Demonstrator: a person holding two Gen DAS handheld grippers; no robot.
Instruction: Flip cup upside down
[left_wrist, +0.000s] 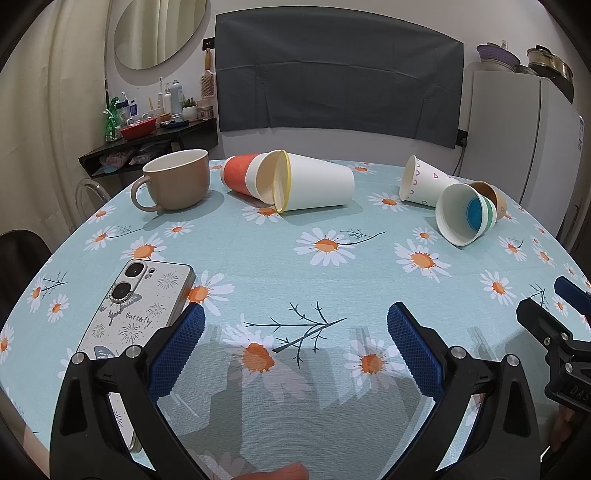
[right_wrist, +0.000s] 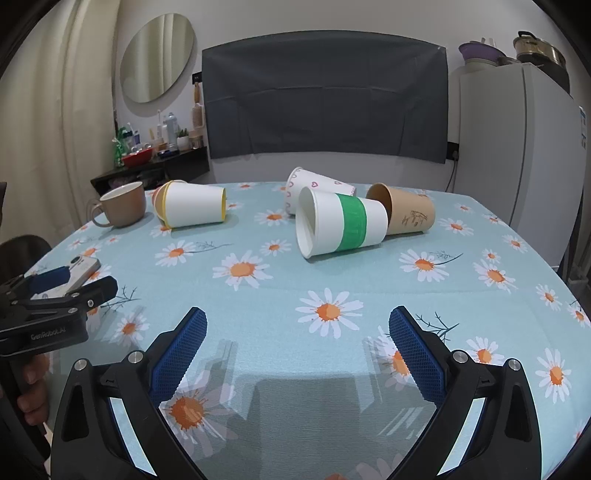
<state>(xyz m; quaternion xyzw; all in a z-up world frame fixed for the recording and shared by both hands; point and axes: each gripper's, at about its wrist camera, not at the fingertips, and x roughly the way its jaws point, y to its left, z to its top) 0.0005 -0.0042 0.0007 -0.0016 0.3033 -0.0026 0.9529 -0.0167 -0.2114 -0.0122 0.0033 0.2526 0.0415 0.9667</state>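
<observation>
Several paper cups lie on their sides on the daisy tablecloth. A white cup with a yellow rim (left_wrist: 317, 182) (right_wrist: 194, 208) lies against an orange cup (left_wrist: 240, 177). A green-banded white cup (left_wrist: 463, 214) (right_wrist: 341, 225) lies beside a heart-print cup (left_wrist: 424, 181) (right_wrist: 314, 182) and a brown paper cup (right_wrist: 406, 214). A brown ceramic mug (left_wrist: 177, 179) (right_wrist: 123, 205) stands upright at the far left. My left gripper (left_wrist: 295, 328) is open and empty above the near table. My right gripper (right_wrist: 297, 328) is open and empty, short of the green-banded cup.
A phone in a butterfly case (left_wrist: 136, 314) lies at the near left, beside the left gripper's left finger. A dark shelf with toiletries (left_wrist: 155, 140) stands behind the table on the left, a white fridge (right_wrist: 517, 147) on the right. The table's edge curves round on both sides.
</observation>
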